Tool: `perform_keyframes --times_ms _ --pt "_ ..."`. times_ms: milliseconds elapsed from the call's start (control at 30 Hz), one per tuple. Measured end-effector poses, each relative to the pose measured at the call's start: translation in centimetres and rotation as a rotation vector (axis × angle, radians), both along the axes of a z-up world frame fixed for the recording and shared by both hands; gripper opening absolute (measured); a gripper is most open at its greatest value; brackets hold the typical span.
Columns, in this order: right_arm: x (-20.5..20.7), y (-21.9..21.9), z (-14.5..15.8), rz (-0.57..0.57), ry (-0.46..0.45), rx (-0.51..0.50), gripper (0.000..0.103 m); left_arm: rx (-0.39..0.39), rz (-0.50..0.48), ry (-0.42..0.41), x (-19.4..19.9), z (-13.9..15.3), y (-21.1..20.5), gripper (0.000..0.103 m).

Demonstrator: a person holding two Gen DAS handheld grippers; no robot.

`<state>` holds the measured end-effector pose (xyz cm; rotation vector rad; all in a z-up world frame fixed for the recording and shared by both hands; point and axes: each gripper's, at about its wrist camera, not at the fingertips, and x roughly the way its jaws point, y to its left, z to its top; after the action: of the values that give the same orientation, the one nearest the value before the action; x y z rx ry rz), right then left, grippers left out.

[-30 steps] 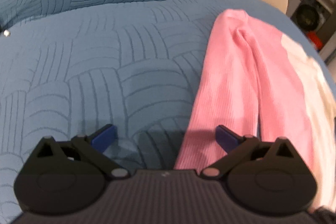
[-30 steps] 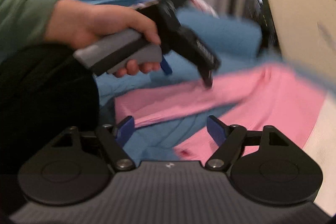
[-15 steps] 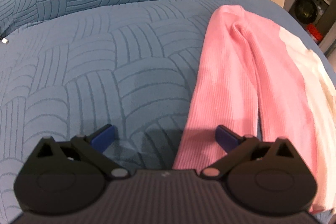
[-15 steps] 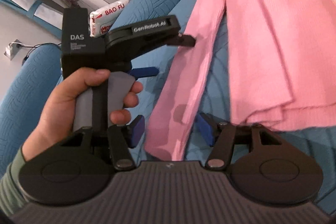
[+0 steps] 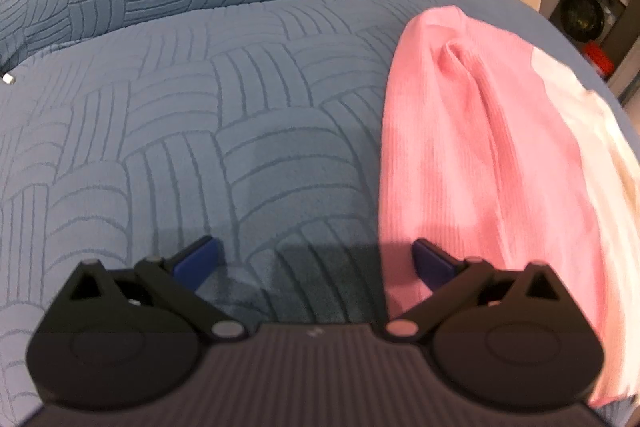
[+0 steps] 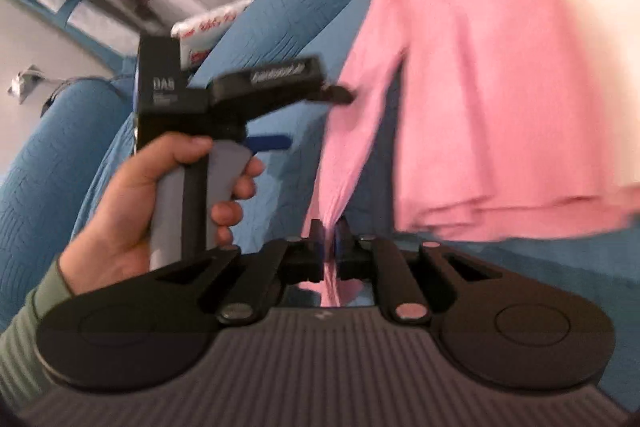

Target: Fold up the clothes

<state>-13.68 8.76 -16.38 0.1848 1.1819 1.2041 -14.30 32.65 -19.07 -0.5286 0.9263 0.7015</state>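
Pink ribbed knit makes up the sweater, which lies on the blue quilted bed cover with a cream panel at its far side. We judge it light, soft and limp; it will sag wherever unsupported, so we take it at cuffs and hems. Our right gripper is clamped on the sleeve near its end. Our left gripper is spread wide, holding nothing, one finger over the sleeve edge. The left handle reads "DAS"; other lettering is blurred.
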Motion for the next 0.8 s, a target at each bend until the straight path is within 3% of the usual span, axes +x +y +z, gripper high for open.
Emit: perform_keyframes --times_ms 67,133,167,233,300,333,367,433,500,567,600,667,733,800 --pt "1.0 -0.6 -1.2 -0.003 0.056 -0.032 0.009 0.023 -0.015 0.028 0.5 -0.1 -0.3 0.103" --pt "1.9 -1.4 -2.0 -0.003 0.124 -0.039 0.013 0.019 -0.013 0.025 0.4 0.0 -0.2 0.103" --pt "2.1 -1.9 -1.6 -0.003 0.121 -0.045 0.023 0.014 -0.011 0.02 0.3 0.0 -0.2 0.103" --pt "2.2 -3.7 0.5 -0.041 0.032 -0.028 0.045 0.011 -0.009 0.015 0.2 0.0 -0.1 0.103" --pt "2.6 -6.5 4.2 -0.111 -0.177 0.024 0.059 0.017 -0.011 0.02 0.3 0.0 -0.1 0.103" --pt "3.3 -7.0 4.9 -0.133 -0.238 0.024 0.069 0.024 -0.015 0.024 0.4 0.0 -0.2 0.103" --pt "4.5 -8.8 7.1 -0.211 -0.436 -0.016 0.072 0.031 -0.019 0.028 0.5 0.0 -0.3 0.103" --pt "6.4 -8.5 8.2 -0.252 -0.596 -0.075 0.072 0.041 -0.025 0.031 0.7 0.0 -0.4 0.103" --pt "9.8 -8.2 8.1 -0.271 -0.908 -0.263 0.071 0.043 -0.026 0.03 0.7 0.0 -0.4 0.103" --pt "12.7 -7.6 6.7 -0.282 -1.017 -0.445 0.069 0.042 -0.025 0.027 0.7 -0.1 -0.4 0.103" --pt "14.9 -7.4 5.6 -0.284 -1.006 -0.522 0.067 0.042 -0.025 0.026 0.7 -0.1 -0.4 0.103" --pt "17.1 -6.6 4.5 -0.307 -0.975 -0.556 0.063 0.046 -0.026 0.026 0.7 -0.1 -0.4 0.103" --pt "18.3 -5.3 3.7 -0.308 -1.035 -0.563 0.063 0.051 -0.029 0.025 0.7 -0.2 -0.4 0.103" --pt "18.7 -2.2 2.5 -0.203 -1.203 -0.598 0.062 0.053 -0.03 0.022 0.7 -0.3 -0.4 0.103"
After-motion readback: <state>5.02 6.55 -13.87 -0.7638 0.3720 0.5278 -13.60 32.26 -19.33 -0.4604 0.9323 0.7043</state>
